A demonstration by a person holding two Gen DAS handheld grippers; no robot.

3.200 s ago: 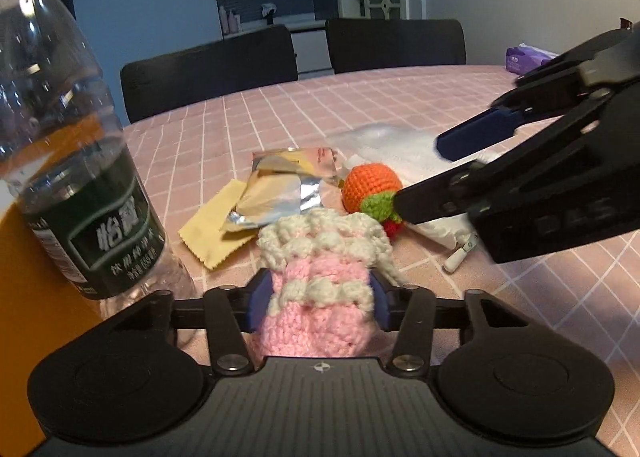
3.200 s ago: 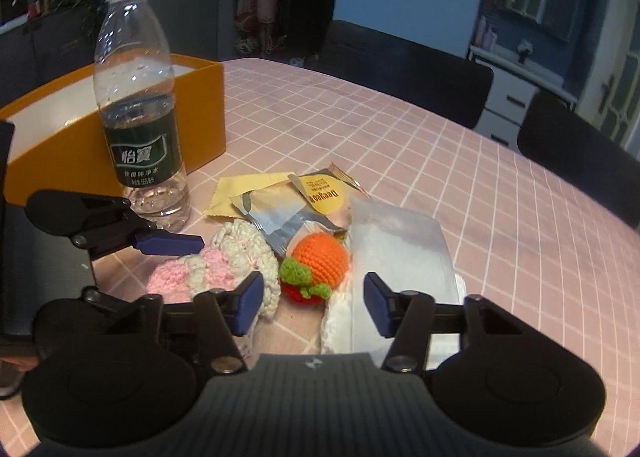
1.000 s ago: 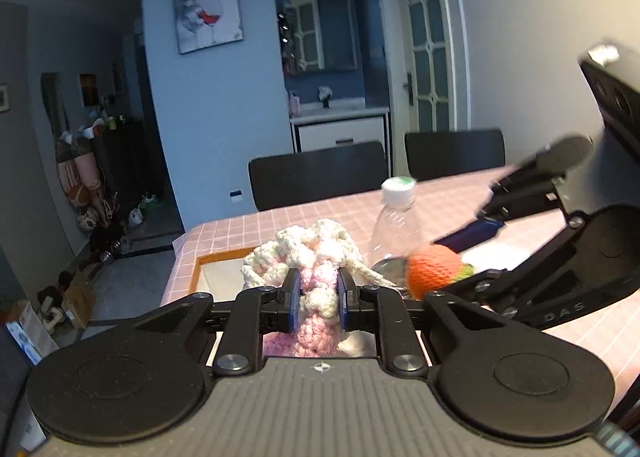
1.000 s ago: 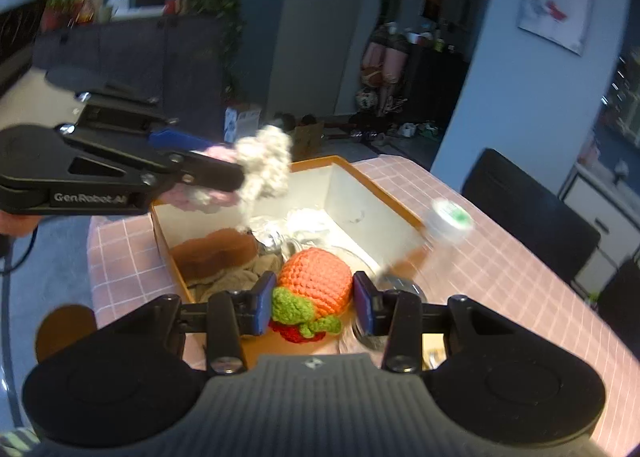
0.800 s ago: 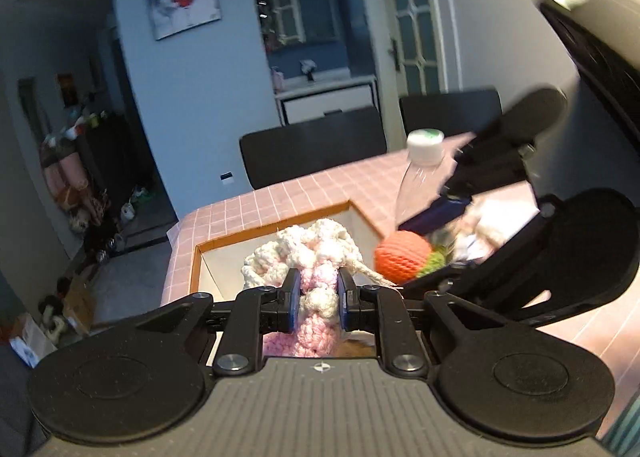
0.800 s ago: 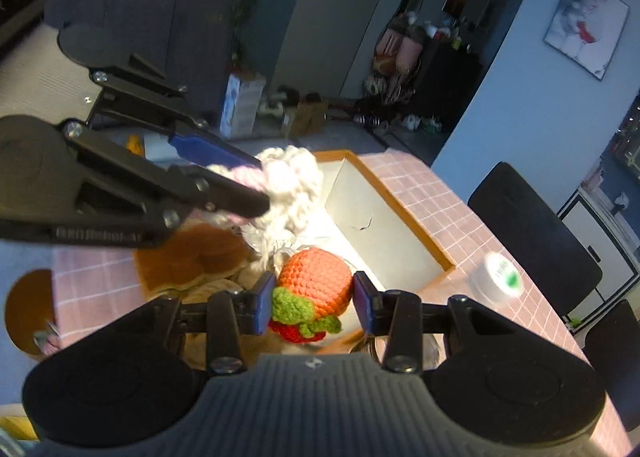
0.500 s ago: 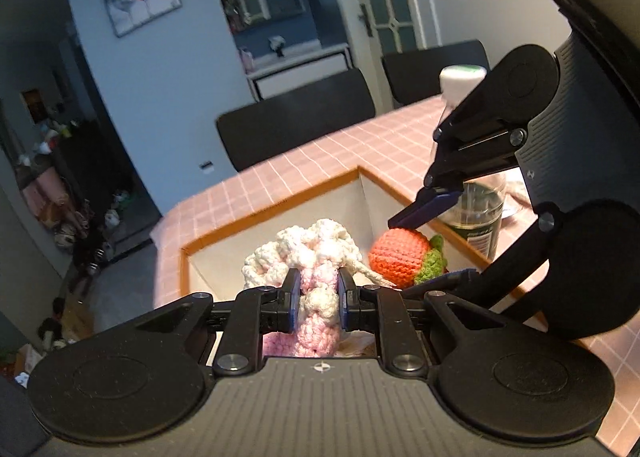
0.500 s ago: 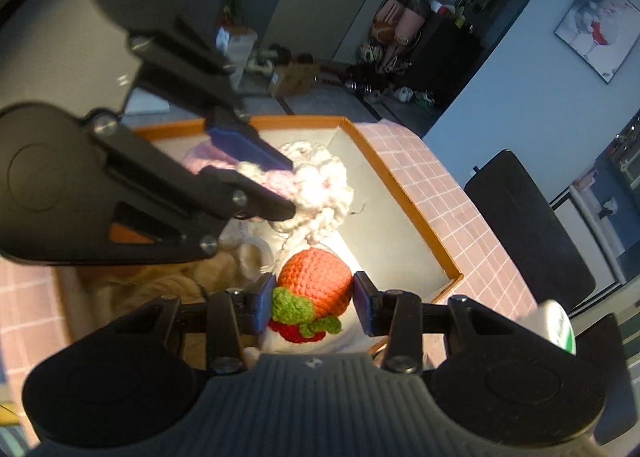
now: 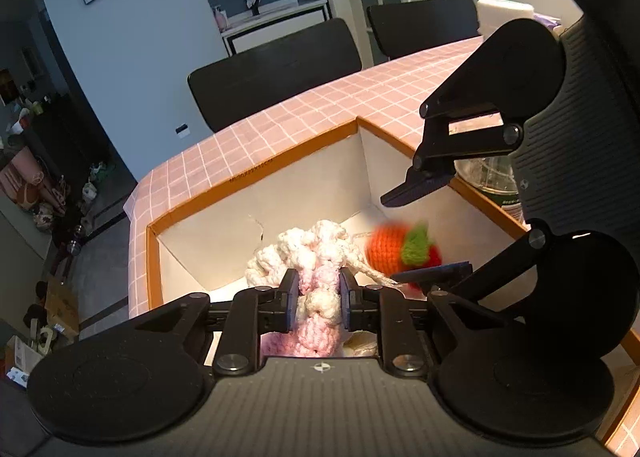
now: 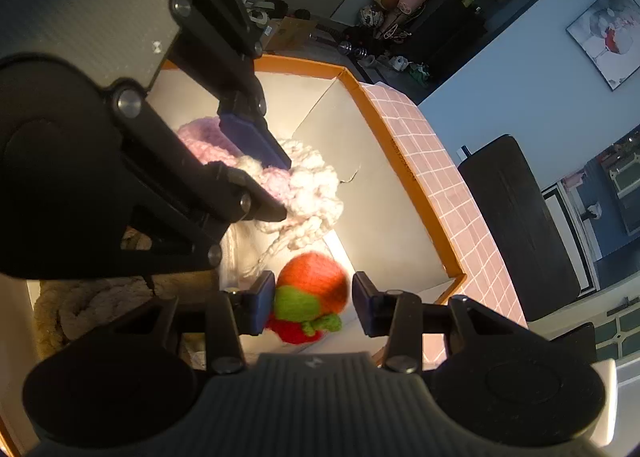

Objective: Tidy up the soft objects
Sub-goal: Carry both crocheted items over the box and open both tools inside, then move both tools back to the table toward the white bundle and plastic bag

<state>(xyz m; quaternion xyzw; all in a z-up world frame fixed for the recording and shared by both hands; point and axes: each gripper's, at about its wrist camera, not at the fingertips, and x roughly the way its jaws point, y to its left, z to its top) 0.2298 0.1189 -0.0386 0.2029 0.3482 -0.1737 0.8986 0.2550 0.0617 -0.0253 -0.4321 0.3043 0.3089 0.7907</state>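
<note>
The pink-and-white knitted pouch (image 9: 318, 295) is being held over the open orange box (image 9: 256, 187) between the pads of the left gripper (image 9: 319, 299), whose jaws are opening while the yarn is still being pressed. The orange knitted fruit (image 10: 312, 295), blurred, is sitting between the spread jaws of the right gripper (image 10: 314, 307), apparently touching only the left pad, above the box's white floor.

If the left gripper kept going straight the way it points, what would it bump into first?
Probably the white inside of the orange-rimmed cardboard box, near its floor or far wall; depth is unclear. The left gripper, jaws opening around the pink-and-cream crocheted piece, points down into it.
</note>
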